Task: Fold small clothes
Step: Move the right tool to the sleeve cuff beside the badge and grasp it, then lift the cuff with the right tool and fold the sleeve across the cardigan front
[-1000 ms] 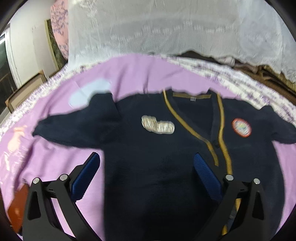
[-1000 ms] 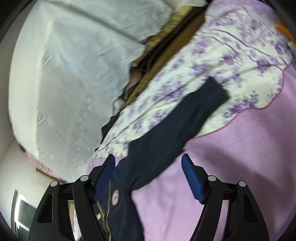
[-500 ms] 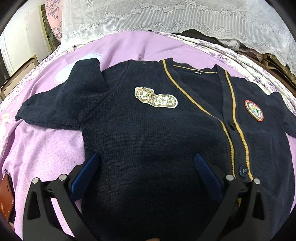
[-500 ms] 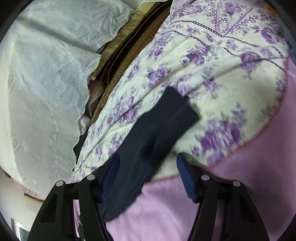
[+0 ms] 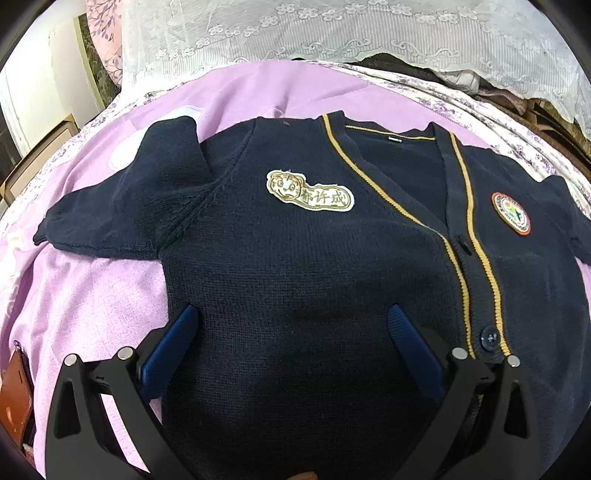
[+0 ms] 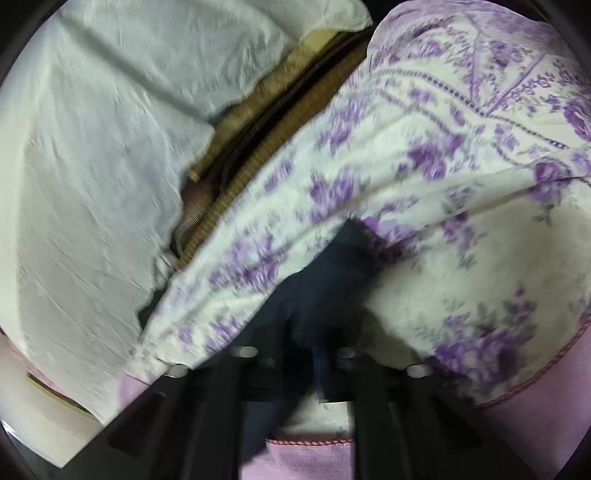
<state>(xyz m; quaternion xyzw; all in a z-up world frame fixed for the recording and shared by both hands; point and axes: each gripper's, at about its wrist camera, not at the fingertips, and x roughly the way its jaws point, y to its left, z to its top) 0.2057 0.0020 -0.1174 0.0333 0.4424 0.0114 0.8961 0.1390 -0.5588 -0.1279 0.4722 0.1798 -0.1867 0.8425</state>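
Note:
A small navy cardigan with yellow trim, a name patch and a round badge lies flat, front up, on a pink blanket. Its left sleeve spreads out to the left. My left gripper is open just above the cardigan's lower front and holds nothing. In the blurred right wrist view my right gripper is shut on the cardigan's other sleeve, whose cuff lies on a white sheet with purple flowers.
A white lace cloth hangs behind the bed, also in the right wrist view. A brown woven mat shows between the lace and the flowered sheet. A brown leather item lies at the blanket's left edge.
My right gripper has moved forward over the sleeve and closed on it. My left gripper has come down closer to the cardigan's front and stays open.

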